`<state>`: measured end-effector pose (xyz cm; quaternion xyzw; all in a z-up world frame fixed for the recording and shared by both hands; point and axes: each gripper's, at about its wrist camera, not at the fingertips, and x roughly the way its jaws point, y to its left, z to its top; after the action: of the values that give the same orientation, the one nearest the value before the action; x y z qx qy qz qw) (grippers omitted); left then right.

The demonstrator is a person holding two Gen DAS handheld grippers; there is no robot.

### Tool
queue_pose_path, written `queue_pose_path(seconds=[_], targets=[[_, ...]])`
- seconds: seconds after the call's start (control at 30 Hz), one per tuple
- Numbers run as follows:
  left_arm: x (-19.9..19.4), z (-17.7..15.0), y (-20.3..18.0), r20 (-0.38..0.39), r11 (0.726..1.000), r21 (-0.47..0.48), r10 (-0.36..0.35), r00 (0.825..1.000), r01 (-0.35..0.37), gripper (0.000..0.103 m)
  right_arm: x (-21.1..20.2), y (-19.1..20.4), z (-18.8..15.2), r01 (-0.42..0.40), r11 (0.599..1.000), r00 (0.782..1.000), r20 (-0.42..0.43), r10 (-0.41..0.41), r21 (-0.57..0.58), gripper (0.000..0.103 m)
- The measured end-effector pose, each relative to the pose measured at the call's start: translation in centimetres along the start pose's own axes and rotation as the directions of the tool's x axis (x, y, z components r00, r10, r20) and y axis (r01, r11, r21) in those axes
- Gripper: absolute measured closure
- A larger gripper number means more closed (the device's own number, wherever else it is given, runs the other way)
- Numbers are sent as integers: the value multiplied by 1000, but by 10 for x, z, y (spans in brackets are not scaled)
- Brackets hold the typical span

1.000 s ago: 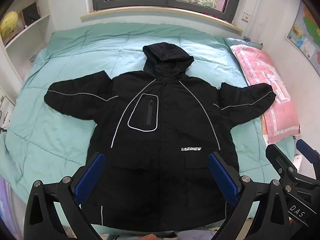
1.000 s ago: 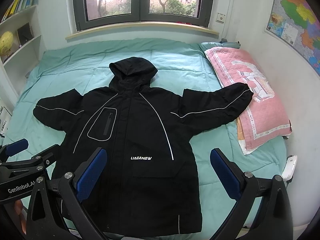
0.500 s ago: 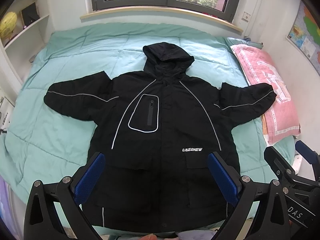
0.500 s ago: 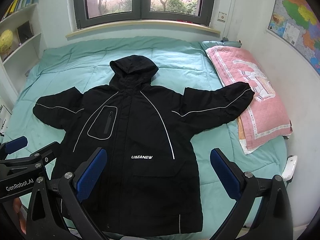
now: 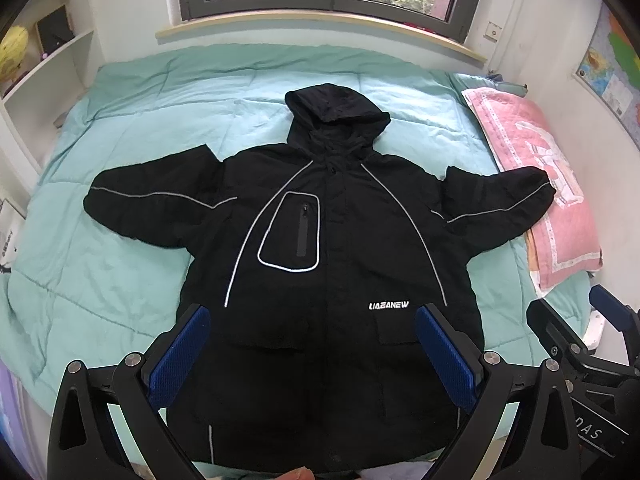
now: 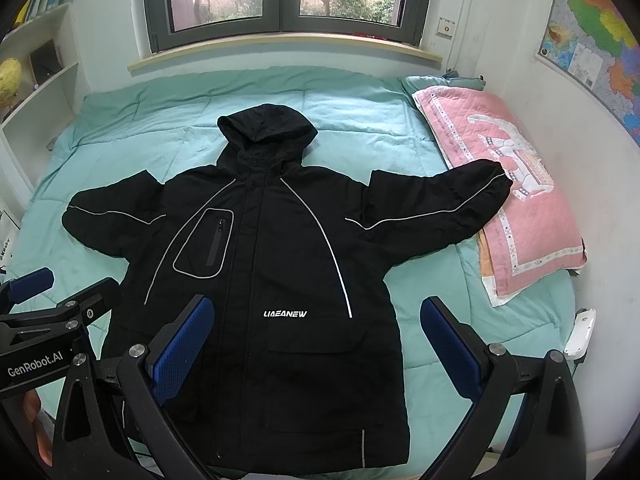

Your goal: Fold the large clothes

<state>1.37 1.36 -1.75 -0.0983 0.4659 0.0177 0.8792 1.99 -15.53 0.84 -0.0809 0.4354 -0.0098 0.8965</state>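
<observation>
A large black hooded jacket (image 5: 336, 264) with grey piping lies flat, front up, on the bed, sleeves spread out to both sides, hood towards the window. It also shows in the right wrist view (image 6: 264, 280). My left gripper (image 5: 316, 344) is open and empty, held above the jacket's lower hem. My right gripper (image 6: 316, 340) is open and empty, above the jacket's lower right side. The right gripper shows at the right edge of the left wrist view (image 5: 580, 344); the left gripper shows at the left edge of the right wrist view (image 6: 48, 312).
The bed has a teal quilt (image 5: 120, 264). A pink pillow (image 6: 516, 184) lies along the right side under the right cuff. White shelves (image 5: 36, 76) stand at the left, a window sill (image 5: 312, 28) behind, a wall with a map (image 6: 592, 40) at the right.
Both grippers have crept slightly; the jacket sits a touch lower in both views. Nothing was gripped or moved.
</observation>
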Motion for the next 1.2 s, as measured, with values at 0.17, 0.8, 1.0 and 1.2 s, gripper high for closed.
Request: queue_pose_path(seconds=[0.17, 0.8, 1.0, 1.2], targets=[[5, 15, 15, 20, 1000, -8, 15, 1000, -15, 1, 6, 0, 4, -14, 1000, 1000, 9, 14, 14, 0], [102, 93, 264, 47, 946, -291, 163, 985, -143, 1, 89, 39, 46, 7, 999, 991, -133, -2, 32, 0], [167, 73, 411, 63, 797, -593, 193, 979, -119, 1, 162, 41, 43, -120, 969, 959, -227, 169, 218, 0], [216, 33, 485, 138, 617, -781, 321, 937, -97, 1, 212, 65, 25, -77, 979, 919, -368, 143, 188, 0]])
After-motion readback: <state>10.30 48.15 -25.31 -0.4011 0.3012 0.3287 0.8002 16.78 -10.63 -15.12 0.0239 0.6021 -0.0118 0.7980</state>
